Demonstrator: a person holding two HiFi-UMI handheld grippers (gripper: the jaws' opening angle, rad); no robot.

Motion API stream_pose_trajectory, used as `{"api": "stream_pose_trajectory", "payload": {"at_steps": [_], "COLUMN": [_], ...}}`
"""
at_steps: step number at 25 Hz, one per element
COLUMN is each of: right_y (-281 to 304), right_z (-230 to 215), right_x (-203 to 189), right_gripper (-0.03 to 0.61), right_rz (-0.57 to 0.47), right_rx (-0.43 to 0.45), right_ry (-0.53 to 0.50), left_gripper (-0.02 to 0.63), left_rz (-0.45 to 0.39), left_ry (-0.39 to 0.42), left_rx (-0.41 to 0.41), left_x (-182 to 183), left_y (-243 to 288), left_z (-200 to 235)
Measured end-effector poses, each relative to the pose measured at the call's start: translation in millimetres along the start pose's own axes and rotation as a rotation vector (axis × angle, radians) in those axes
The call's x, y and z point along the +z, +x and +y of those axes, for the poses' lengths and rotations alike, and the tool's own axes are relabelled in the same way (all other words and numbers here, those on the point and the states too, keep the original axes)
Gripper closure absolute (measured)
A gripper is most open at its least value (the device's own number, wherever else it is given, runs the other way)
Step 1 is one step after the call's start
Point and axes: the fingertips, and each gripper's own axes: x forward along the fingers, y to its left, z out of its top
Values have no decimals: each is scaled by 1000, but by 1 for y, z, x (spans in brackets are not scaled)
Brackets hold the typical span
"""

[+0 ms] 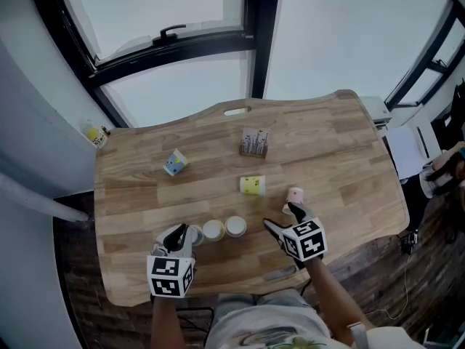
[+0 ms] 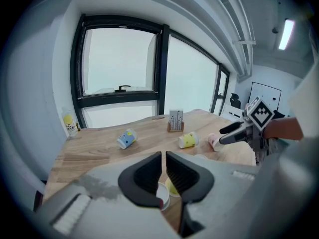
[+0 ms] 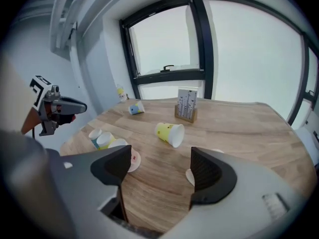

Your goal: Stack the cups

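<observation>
Six paper cups (image 1: pixel 213 230) are sitting light and crushable on the surface (image 1: pixel 349 144), likely best pinched gently by a rim. Left gripper (image 1: pixel 179 235) jaws are resting almost together, empty, while right gripper (image 1: pixel 280 217) jaws are standing spread.

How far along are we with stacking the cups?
Done: no stack shows yet. Three upright cups stand side by side near the left gripper, whose jaws are nearly together with no cup clearly held. In hand: the right gripper is open beside the pink cup. Left: that one, the yellow cup and the blue cup, all apart.
</observation>
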Motion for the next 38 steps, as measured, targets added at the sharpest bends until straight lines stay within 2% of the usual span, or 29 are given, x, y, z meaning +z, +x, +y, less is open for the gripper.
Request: {"api": "stream_pose_trajectory", "payload": {"at_steps": [2,5,17,26,30,35,38], "right_y": [-3,-6,0,17,26,38,42], "right_z": [-14,-33,-82,-109,-120,-122,-120], "right_x": [-2,-3,-14,-27,-36,-50,-53], "right_gripper": [202,202,199,199,199,203,236], "right_rz": [11,25,117,171,206,248,239], "right_rx": [-8,-18,8,7,-15,8,28], "right_ry": [29,64,175,265,340,446,495], "left_gripper": [577,504,367,365,365,365,365], "left_rz": [1,13,111,151,174,196,198], "left_ry": [11,36,152,146,142,156,167], "left_rx": [10,19,67,133,145,163,167], "left_x": [6,16,47,56,52,52,54], "left_y": [1,4,25,35,35,35,35], "left_z": [0,-1,2,15,13,15,23]}}
